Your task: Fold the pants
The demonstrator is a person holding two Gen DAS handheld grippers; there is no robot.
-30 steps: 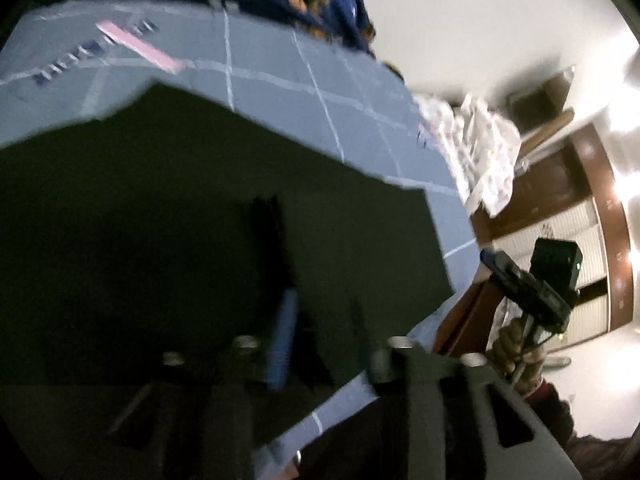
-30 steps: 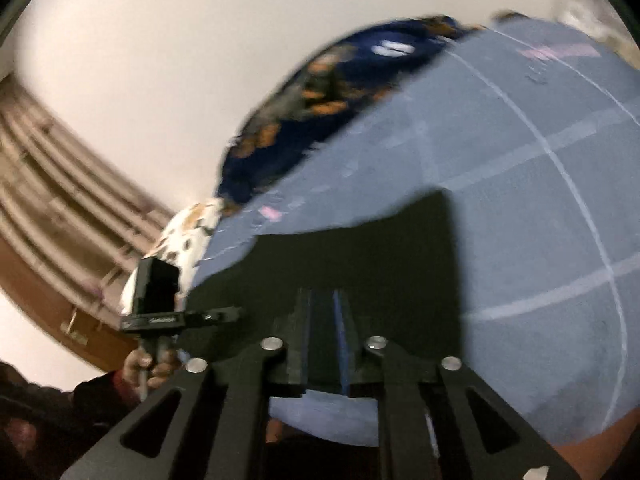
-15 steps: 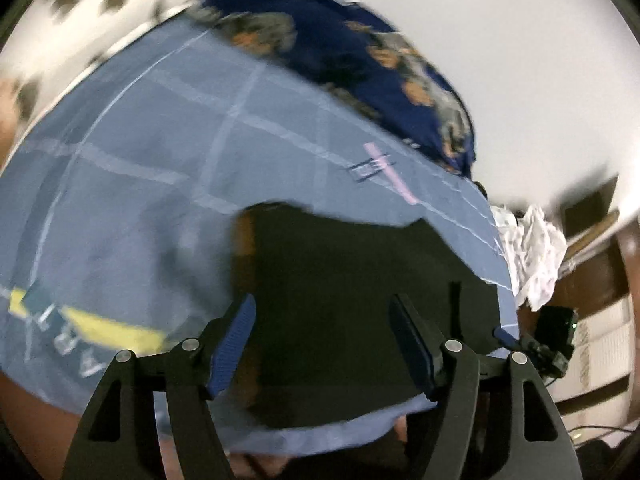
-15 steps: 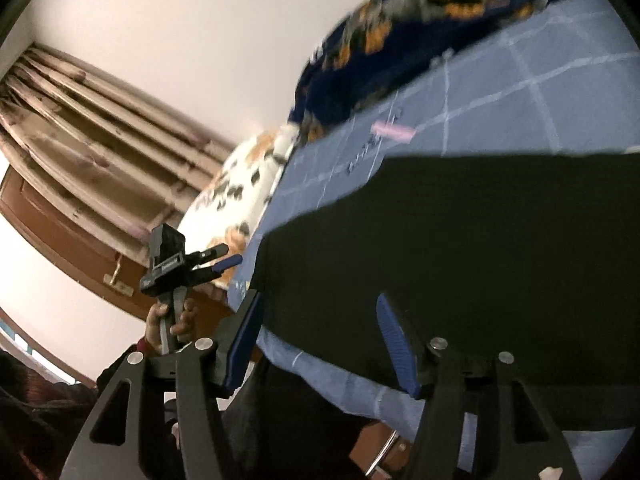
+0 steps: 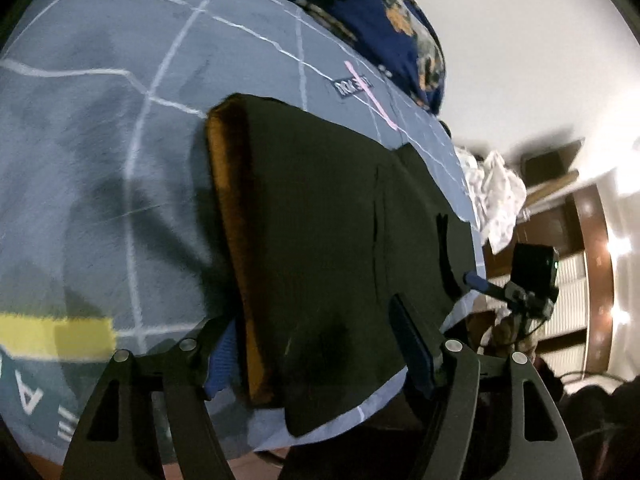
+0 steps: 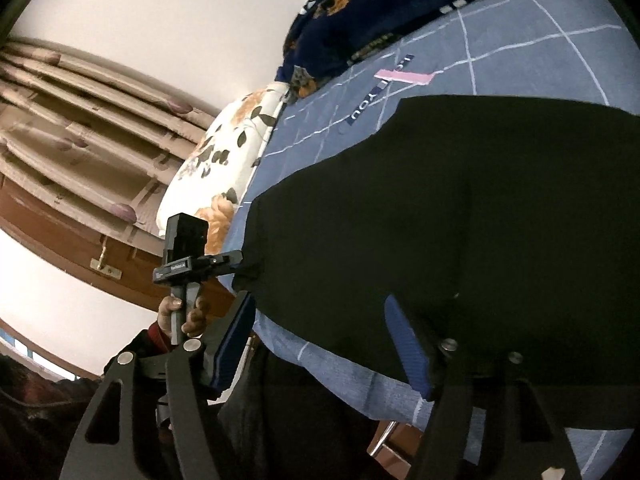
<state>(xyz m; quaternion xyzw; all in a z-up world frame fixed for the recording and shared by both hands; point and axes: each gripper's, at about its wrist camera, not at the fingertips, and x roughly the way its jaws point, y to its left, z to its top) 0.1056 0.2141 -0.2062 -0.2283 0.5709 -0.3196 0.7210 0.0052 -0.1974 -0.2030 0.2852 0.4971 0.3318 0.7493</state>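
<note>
Dark pants (image 5: pixel 320 220) lie folded flat on a blue bedspread (image 5: pixel 100 120) with white grid lines; a brownish lining edge (image 5: pixel 228 220) shows along their left side. My left gripper (image 5: pixel 318 352) is open over their near edge, its blue pads apart and pressing on nothing. In the right wrist view the pants (image 6: pixel 460 220) fill the middle. My right gripper (image 6: pixel 320 344) hangs at their near corner with its jaws opening and only the bed edge and cloth below. Each view shows the other gripper at the pants' far end: right (image 5: pixel 480 282), left (image 6: pixel 248 268), held by a hand (image 6: pixel 180 316).
A dark blue floral blanket (image 5: pixel 380 12) lies along the far side of the bed. A white flowered pillow (image 6: pixel 224 160) sits at one end, a crumpled white cloth (image 5: pixel 496 196) at the other. Curtains (image 6: pixel 80 120) and wooden furniture stand beyond.
Both grippers were shut on the raised dark cloth; they have let it go and opened. The pants now lie folded on the bed, and both grippers have drawn back to the near edge.
</note>
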